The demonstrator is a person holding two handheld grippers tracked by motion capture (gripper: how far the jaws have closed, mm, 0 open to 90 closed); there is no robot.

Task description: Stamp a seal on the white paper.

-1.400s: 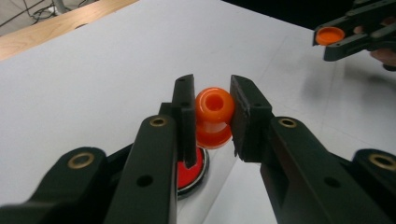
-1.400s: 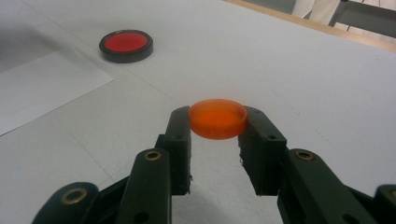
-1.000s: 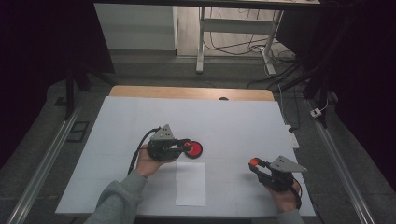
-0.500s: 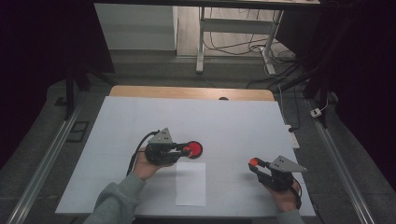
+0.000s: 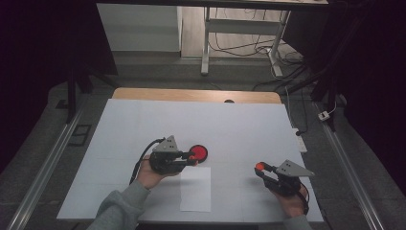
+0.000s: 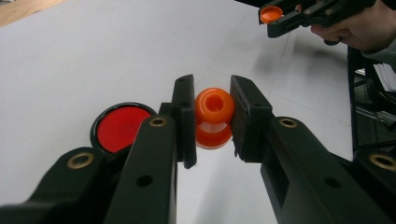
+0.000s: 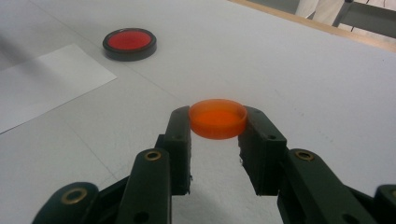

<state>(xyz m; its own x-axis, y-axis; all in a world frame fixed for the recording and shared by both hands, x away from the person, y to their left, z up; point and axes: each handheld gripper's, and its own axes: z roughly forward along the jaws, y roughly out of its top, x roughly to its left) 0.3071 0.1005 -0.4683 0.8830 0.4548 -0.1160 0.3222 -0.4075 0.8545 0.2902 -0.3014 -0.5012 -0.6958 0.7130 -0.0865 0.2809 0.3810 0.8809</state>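
My left gripper [image 6: 213, 89] is shut on a small orange stamp [image 6: 214, 112] with a rounded hollow head and a flared base, held just off the table. A round red ink pad in a black case [image 6: 120, 126] lies right beside it, to the left of the jaws. In the high view the left gripper [image 5: 190, 158] points at the ink pad [image 5: 198, 153]. My right gripper [image 7: 217, 115] is shut on a shallow orange cap [image 7: 217, 120], open side up, and held above the table. It sits near the front right in the high view [image 5: 260, 167].
A white sheet of paper [image 5: 195, 189] lies flat between the two hands near the front edge. The white table cover [image 5: 239, 124] has a wooden strip along its far edge. Metal rails run along both sides.
The left gripper has drifted slightly toward the near edge beside the ink pad. The right gripper and its cap have stayed put.
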